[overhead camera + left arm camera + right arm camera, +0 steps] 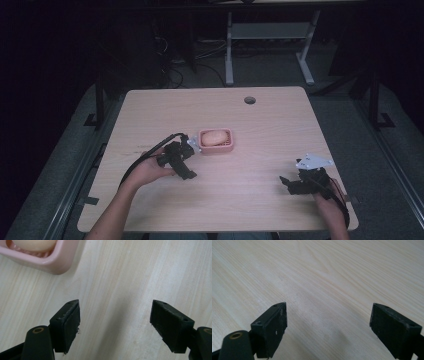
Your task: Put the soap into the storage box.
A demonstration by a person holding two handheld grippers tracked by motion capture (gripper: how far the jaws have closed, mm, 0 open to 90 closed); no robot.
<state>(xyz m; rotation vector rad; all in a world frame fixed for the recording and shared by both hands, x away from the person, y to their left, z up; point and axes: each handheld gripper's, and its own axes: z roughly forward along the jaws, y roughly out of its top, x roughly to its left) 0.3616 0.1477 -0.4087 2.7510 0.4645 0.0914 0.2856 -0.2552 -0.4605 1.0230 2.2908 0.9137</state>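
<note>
The left forearm (117, 207) comes in from the tabletop's near edge, angled inward, its hand (150, 170) wrapped around the left gripper (192, 145) (jaws spread wide, nothing between them). The right gripper (286, 181) sits near the near right corner, jaws equally parted and empty, held by the right hand (327, 192) with the wrist low.

pink tray (53, 263) cropped, soap (32, 244) cropped

Nothing readable is showing anywhere: no text, label, brand, number or sign is standing on the table (260, 170), the pink dish (216, 139), the soap (215, 136) or either gripper's black pads (71, 322).
</note>
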